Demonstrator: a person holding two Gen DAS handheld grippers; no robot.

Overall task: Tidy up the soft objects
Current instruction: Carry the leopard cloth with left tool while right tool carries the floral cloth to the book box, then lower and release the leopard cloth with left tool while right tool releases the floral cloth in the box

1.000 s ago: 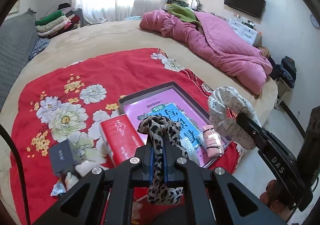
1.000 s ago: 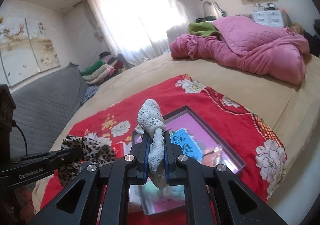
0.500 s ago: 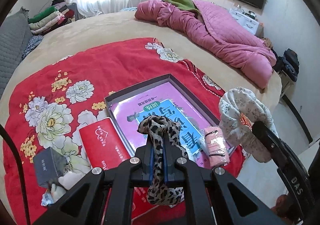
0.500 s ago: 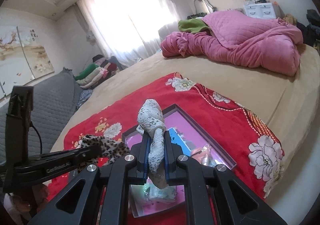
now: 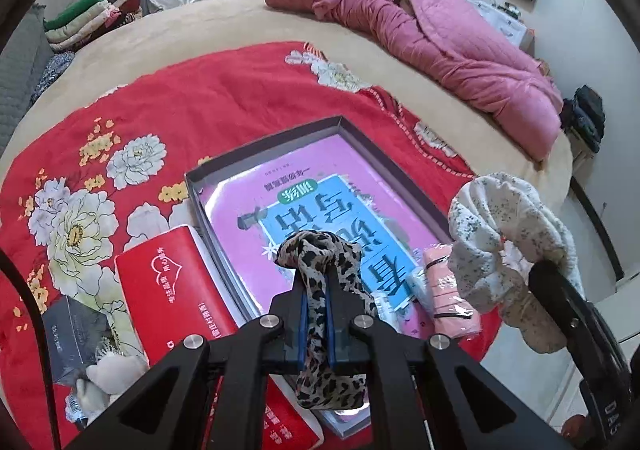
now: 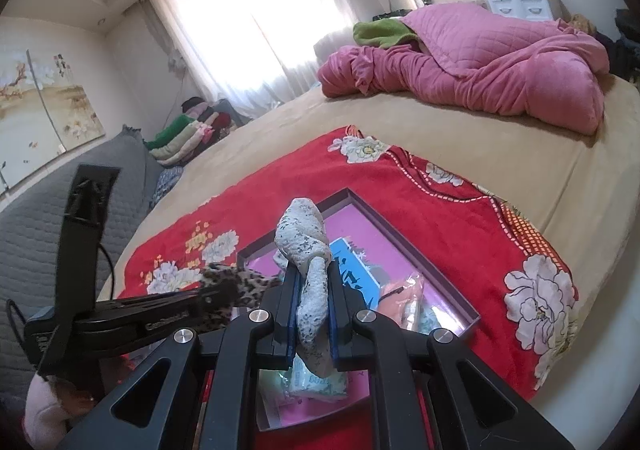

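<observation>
Both tools tilted downward above the tray (image 5: 384, 165) — left tool (image 5: 316, 282) steeper, right tool (image 6: 314, 282) shallower.

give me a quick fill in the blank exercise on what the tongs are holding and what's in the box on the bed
1. The left tongs are shut on a scrunchie with a ______ print.
2. The right tongs are shut on a white speckled scrunchie, held above the open ______.
3. The shallow box lies on a ______ blanket with white flowers.
4. Beside the box, on its left in the left wrist view, lies a ______ packet with a heart outline.

Missing words: leopard; box; red; red
</observation>
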